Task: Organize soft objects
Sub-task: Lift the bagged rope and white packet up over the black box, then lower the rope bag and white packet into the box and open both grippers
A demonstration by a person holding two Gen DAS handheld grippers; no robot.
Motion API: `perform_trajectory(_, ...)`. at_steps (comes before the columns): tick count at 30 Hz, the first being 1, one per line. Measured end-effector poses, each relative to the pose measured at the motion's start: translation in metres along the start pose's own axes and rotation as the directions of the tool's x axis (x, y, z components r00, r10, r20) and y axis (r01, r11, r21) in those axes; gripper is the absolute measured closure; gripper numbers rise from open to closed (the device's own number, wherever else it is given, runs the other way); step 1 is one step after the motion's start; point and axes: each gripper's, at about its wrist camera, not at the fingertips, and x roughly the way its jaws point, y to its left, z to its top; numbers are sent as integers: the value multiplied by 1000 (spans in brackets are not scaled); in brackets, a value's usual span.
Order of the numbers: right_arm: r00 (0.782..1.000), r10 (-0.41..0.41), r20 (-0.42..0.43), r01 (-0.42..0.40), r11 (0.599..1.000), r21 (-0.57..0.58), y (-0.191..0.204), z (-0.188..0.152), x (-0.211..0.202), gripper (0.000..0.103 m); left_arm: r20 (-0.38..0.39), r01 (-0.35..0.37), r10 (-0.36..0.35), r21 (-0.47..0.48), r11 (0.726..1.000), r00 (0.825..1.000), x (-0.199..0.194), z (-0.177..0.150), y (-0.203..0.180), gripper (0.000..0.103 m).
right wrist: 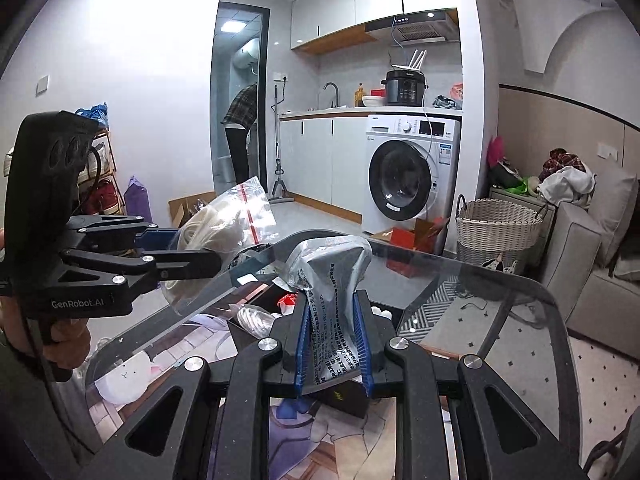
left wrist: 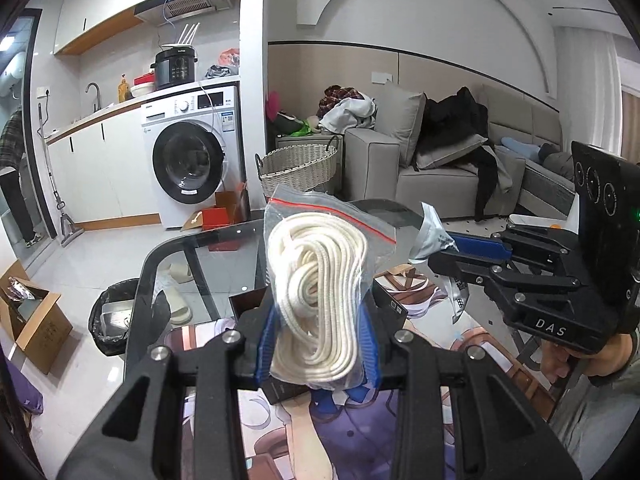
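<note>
White rope bag [left wrist: 316, 296] and grey pouch [right wrist: 332, 304], each clamped in tongs above the glass worktop [right wrist: 460, 280].
Slick plastic could slip from the left tongs [left wrist: 316, 344] or right tongs [right wrist: 334, 348] and drop.

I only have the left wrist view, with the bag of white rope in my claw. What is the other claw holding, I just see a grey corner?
Observer: The right claw is shut on a flat grey packet printed with black text.
Operator: Is anything on the table under it?
Observer: Yes, an open black box sits just below and left of the packet, with a coil of clear tubing inside.
Operator: And my rope bag from that side?
Observer: The bag of white rope hangs clear above the glass table, its red zip strip upright, gripped by the left claw.
</note>
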Motion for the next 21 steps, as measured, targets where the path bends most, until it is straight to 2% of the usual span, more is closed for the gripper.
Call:
perform_trajectory(9, 999, -18, 27, 18, 1000, 11, -4, 8, 13, 83, 25, -19, 20, -46, 999, 999, 9, 8, 5, 69)
perform_trajectory(21, 998, -55, 42, 53, 997, 49, -14, 37, 55, 83, 27, -41, 45, -151, 988, 999, 53, 25, 30, 69)
